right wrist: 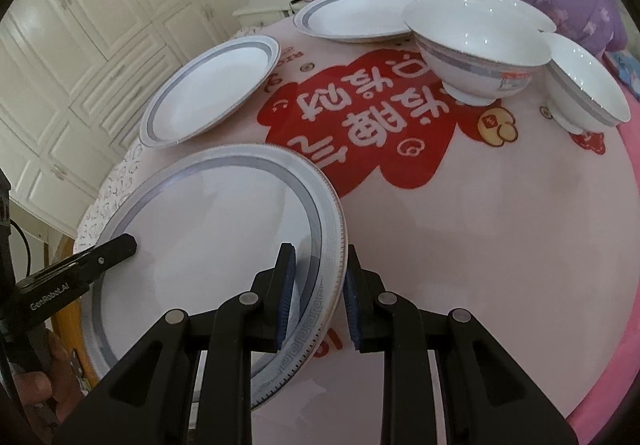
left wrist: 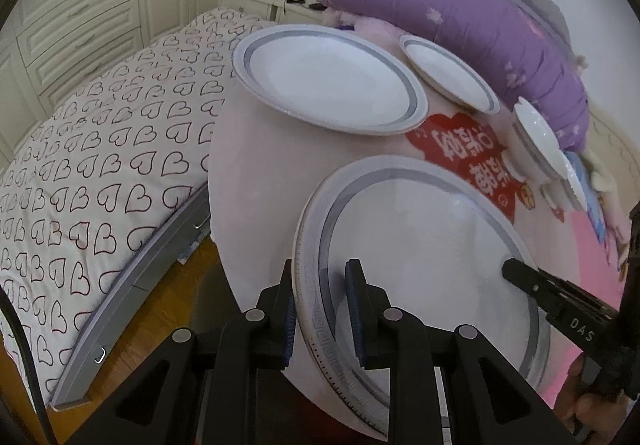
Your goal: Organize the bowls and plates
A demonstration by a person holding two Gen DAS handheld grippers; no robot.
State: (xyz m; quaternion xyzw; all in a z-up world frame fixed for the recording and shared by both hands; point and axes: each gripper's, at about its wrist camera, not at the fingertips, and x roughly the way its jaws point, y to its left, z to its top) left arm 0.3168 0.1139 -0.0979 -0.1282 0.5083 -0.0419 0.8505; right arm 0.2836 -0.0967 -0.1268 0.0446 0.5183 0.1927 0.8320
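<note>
Left wrist view: left gripper (left wrist: 320, 309) nearly closed, pads clamped across the left rim of the large plate (left wrist: 420, 265); tip of the right gripper (left wrist: 520, 275) seen pressing on the opposite rim. Plate carried over the near edge of the pink mat (left wrist: 256, 173), between both grips. Best kept level, with equal pressure on both rims, to prevent slipping or twisting. Second plate (left wrist: 328, 79) and small plate (left wrist: 450, 73) lying flat farther back on the mat; probably the stacking target. Bare mat between carried plate and second plate; bed (left wrist: 92, 165) and floor just beyond the mat's left edge. Right wrist view: right gripper (right wrist: 316, 297) likewise nearly closed on the right rim of the large plate (right wrist: 208, 245), left gripper (right wrist: 120, 249) entering from the left. Two bowls (right wrist: 476, 45) standing upright, well apart to the right, touching or nearly so. Open mat straight ahead toward the second plate (right wrist: 212, 89); bowls to be kept clear.
</note>
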